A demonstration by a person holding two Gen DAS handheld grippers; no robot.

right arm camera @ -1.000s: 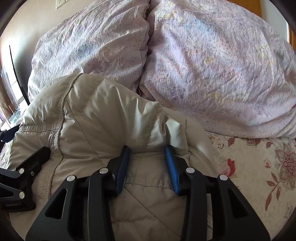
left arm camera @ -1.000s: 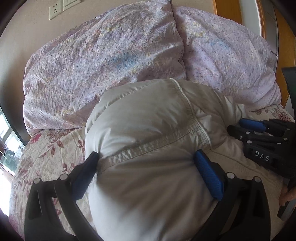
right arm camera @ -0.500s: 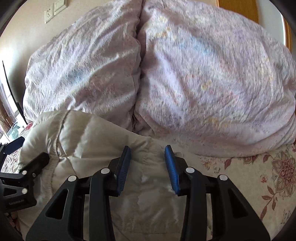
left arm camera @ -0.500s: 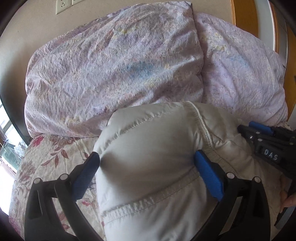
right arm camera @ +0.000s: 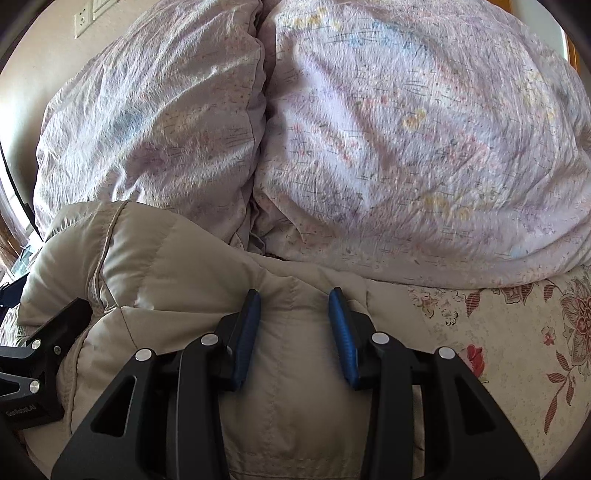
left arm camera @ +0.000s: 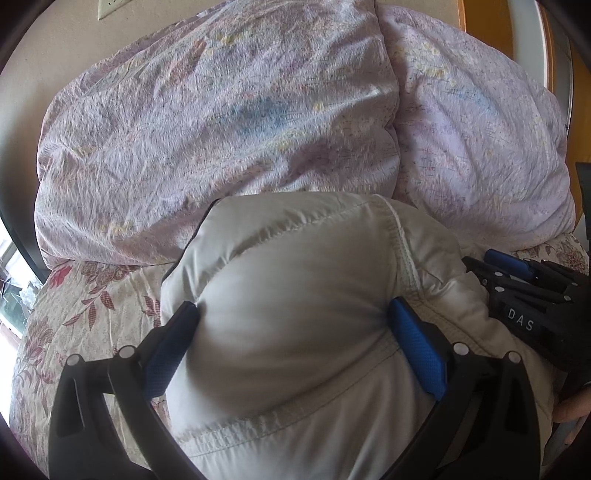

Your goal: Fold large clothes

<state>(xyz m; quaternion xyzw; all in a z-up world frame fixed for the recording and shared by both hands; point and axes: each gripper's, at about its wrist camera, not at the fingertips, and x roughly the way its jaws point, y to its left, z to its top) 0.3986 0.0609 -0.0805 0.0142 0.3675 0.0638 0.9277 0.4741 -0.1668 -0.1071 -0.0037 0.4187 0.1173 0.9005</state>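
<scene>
A puffy light-grey down jacket (left arm camera: 295, 295) lies bunched on the bed in front of both grippers; it also shows in the right wrist view (right arm camera: 166, 258). My left gripper (left arm camera: 291, 317) has its jaws spread wide and pressed against a thick bulge of the jacket. My right gripper (right arm camera: 293, 306) grips a narrower fold of the jacket between its blue pads (right arm camera: 341, 332). The right gripper appears at the right edge of the left wrist view (left arm camera: 517, 280), and the left gripper appears at the left edge of the right wrist view (right arm camera: 44, 339).
Two large lilac pillows (left arm camera: 221, 110) (right arm camera: 424, 147) are piled just behind the jacket. A floral bedsheet (left arm camera: 85, 314) (right arm camera: 517, 332) covers the bed to either side. A wall with a socket (right arm camera: 85, 18) stands at the back left.
The jacket bundle has dropped lower in both views and the pillows have grown nearer. Both grippers keep their hold on the jacket.
</scene>
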